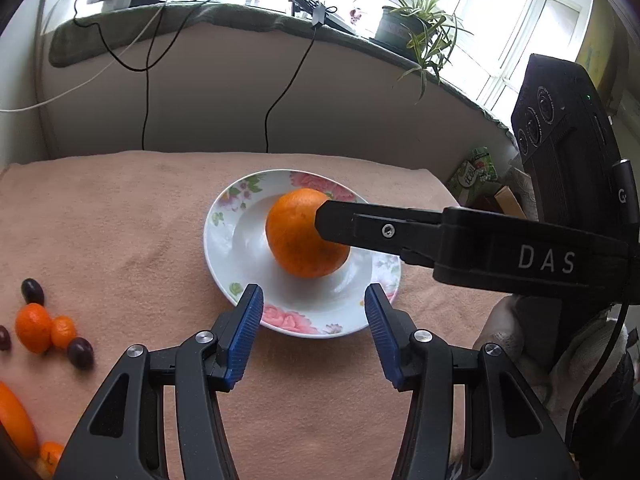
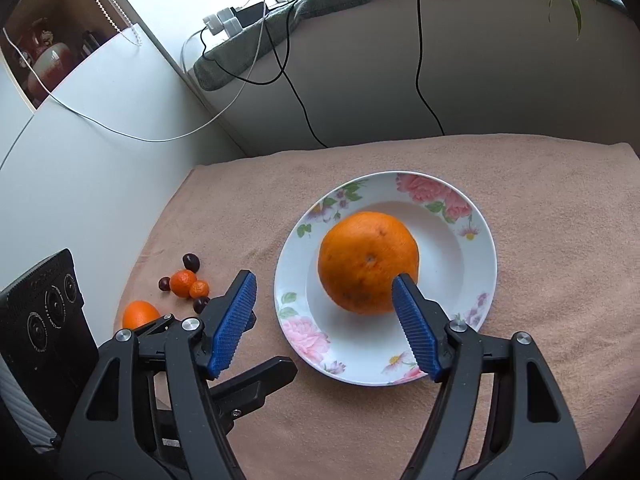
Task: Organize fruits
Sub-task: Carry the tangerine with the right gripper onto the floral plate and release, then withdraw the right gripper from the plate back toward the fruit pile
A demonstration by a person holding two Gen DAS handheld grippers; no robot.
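Currently, left of the plate, small fruits lie loose on the table. Your left claw stands apart, empty, near the plate. Your right claw stands apart; one finger is at the orange in the plate, possibly touching: a nudge may roll it.

A large orange sits in the well of the floral plate, while small oranges and dark grapes cluster at nine o'clock.
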